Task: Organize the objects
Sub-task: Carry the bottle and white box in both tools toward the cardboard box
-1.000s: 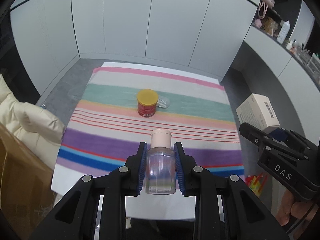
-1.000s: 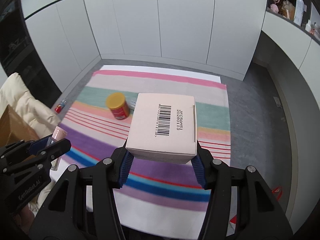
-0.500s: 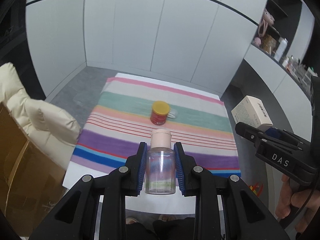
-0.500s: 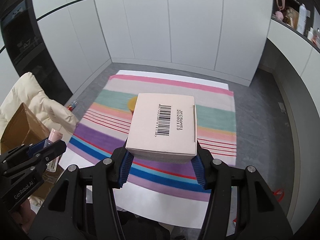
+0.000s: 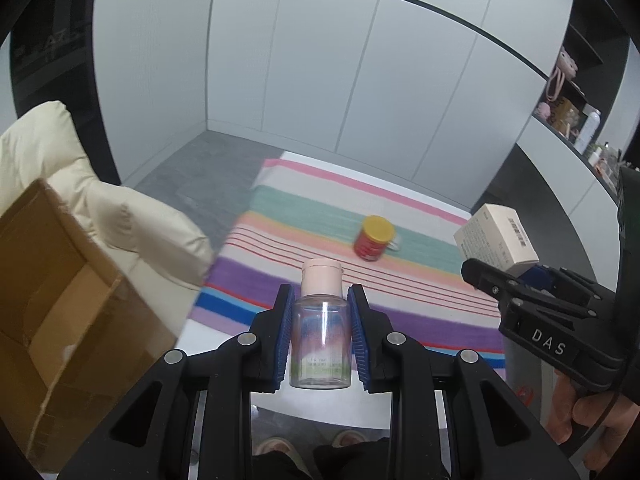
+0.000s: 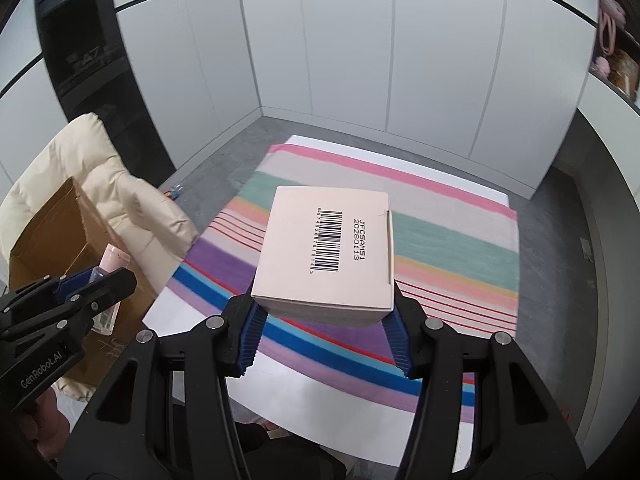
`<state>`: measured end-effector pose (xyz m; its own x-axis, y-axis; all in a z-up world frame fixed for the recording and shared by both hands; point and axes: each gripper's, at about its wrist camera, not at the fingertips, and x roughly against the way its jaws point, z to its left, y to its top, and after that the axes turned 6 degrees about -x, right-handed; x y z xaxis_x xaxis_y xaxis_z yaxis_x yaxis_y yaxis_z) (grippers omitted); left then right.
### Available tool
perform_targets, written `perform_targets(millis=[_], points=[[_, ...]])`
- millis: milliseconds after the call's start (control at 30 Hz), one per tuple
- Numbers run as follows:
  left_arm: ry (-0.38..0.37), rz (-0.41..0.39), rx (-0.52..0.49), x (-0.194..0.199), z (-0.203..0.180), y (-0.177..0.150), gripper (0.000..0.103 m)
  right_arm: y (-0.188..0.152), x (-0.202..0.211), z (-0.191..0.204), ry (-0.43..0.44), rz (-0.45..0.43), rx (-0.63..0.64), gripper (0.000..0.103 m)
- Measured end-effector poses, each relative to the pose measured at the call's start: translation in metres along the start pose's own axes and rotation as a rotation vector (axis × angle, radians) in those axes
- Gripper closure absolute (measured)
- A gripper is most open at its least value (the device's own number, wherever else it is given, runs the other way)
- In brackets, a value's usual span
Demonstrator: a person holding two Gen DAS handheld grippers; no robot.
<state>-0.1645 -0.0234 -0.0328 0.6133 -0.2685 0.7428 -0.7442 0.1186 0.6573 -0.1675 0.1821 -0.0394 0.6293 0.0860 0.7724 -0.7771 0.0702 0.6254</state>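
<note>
My left gripper (image 5: 320, 316) is shut on a clear bottle (image 5: 320, 340) with a pink cap, held in the air off the near left corner of the striped table (image 5: 320, 216). My right gripper (image 6: 324, 312) is shut on a pale pink box (image 6: 326, 252) with a barcode, held above the table's near edge. The bottle also shows in the right wrist view (image 6: 108, 280), and the box in the left wrist view (image 5: 496, 240). A red can (image 5: 372, 238) with a yellow lid stands on the table, hidden behind the box in the right wrist view.
An open cardboard box (image 5: 52, 300) sits at the left beside the table, also in the right wrist view (image 6: 56, 232), against a cream cushion (image 5: 120, 216). A clear item (image 5: 396, 244) lies behind the can. Shelves with bottles (image 5: 588, 132) are at the far right.
Both grippers have pulled back and swung left with their loads. The cardboard box has come well into view and the table has shifted right and farther off.
</note>
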Motion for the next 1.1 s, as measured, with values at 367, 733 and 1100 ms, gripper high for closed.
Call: perform_targets(millis=[367,733,1100], points=[[0.072,-0.016,0.051,0.020,0.050,-0.009,0.076,0.002,-0.012,0.053,0.058,0.011,0.067,0.048],[0.147,-0.016,0.106,0.042,0.096,-0.025,0.076,0.000,-0.019,0.106,0.113,0.023,0.137,0.048],[0.220,-0.015,0.149,0.063,0.134,-0.041,0.076,-0.005,-0.022,0.164,0.173,0.030,0.223,0.048]])
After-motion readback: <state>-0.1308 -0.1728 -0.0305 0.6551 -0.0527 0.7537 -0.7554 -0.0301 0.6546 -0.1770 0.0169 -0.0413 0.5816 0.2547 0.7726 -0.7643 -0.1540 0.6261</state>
